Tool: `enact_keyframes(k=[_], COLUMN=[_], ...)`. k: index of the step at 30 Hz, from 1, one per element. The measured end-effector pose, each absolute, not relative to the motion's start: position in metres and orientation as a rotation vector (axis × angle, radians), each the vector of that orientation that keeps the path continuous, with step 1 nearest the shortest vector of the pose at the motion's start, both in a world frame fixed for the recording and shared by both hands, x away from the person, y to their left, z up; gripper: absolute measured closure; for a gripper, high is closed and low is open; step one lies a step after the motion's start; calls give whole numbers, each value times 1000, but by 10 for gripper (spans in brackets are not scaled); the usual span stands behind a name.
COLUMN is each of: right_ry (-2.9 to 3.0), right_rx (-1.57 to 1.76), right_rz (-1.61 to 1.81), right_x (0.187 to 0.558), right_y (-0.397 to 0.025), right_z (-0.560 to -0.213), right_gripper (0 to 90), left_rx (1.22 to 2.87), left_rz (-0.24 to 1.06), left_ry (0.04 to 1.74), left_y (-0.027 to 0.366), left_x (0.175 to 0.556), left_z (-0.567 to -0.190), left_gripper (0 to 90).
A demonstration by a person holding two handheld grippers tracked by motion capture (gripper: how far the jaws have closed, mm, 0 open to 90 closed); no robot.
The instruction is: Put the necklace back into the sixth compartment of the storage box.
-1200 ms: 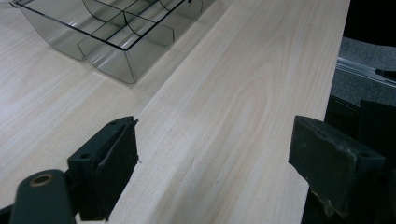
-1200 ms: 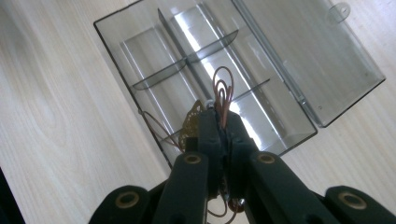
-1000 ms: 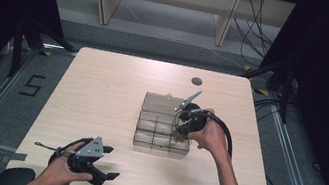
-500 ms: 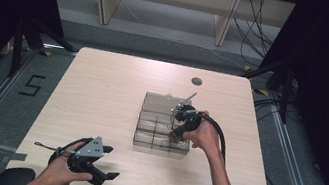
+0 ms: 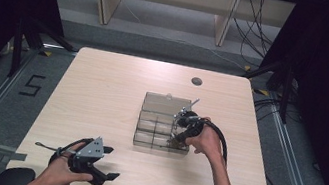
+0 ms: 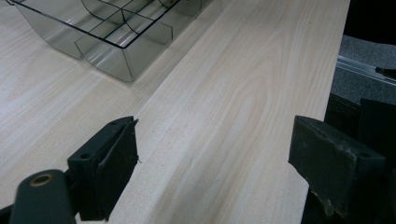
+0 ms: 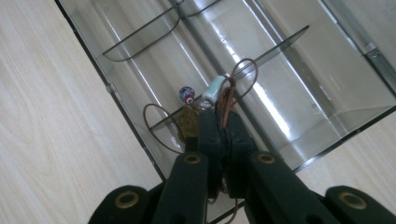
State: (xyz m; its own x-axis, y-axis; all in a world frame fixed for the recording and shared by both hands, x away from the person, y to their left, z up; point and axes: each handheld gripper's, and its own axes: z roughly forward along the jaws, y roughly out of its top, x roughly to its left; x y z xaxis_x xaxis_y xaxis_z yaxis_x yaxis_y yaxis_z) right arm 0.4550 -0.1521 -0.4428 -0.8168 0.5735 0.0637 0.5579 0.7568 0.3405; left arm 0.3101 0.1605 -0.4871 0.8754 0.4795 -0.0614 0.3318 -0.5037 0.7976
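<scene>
- Right gripper (image 7: 219, 122) clenched on a brown cord necklace (image 7: 227, 95), held just inside a near compartment of the clear organizer box (image 7: 299, 60); beads (image 7: 187, 94) hanging just ahead of the tips.
- Likely midway: cord not yet released or lying loose.
- Left gripper (image 6: 212, 182) released, resting on the counter (image 6: 233, 93), box well ahead.
- No readable writing on the box; a "5" taped on the floor (image 5: 32, 84).

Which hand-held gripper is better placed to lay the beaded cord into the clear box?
The right hand-held gripper: its jaws are shut on the beaded cord above the clear box. The left hand-held gripper sits open near the table's front edge.
</scene>
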Motion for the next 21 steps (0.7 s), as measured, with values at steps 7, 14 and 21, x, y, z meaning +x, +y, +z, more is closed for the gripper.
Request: enact_keyframes(k=[7, 14, 21], right_ry=[2936, 2949, 2901], right_rx=[919, 942, 982], right_rz=[510, 521, 568], right_x=[456, 458, 459], right_y=[-152, -154, -157], right_z=[-450, -452, -445], right_gripper=[882, 874, 763], left_rx=[2144, 2162, 2147], left_rz=[207, 219, 206], left_ry=[582, 570, 581], left_y=[160, 161, 161], left_x=[310, 311, 310], left_z=[-487, -487, -487], left_gripper=[151, 151, 151])
